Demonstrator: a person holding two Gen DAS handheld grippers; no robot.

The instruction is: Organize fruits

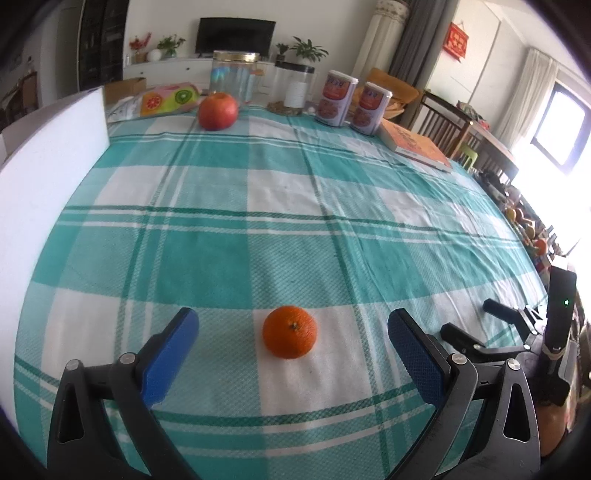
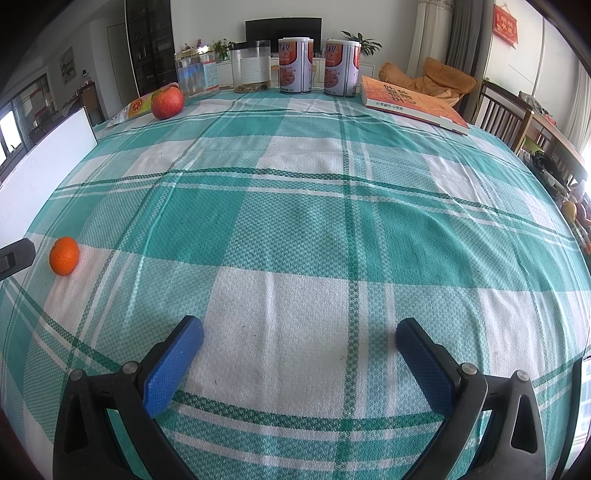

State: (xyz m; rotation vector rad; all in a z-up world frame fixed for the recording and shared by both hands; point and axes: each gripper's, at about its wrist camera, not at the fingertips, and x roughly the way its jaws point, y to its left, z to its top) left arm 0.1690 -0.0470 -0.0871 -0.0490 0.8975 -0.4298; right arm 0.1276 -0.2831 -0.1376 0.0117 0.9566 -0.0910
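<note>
Orange point(image 1: 290, 331) on checked tablecloth point(image 1: 295, 221) between spread left tongs point(image 1: 291, 334) — right tongs point(image 2: 300, 341) likewise spread.

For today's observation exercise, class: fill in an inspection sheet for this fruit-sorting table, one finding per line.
Surface: teal plaid tablecloth, wrinkled.
Job's things: orange near left claw; apple at far edge.
Clutter: two cans, two clear jars, book, fruit-print packet, white board.
Grippers: left claw open, orange just ahead between the fingertips; right claw open, empty.
Cables: nothing seen.
Surroundings: television, chairs, window.
</note>
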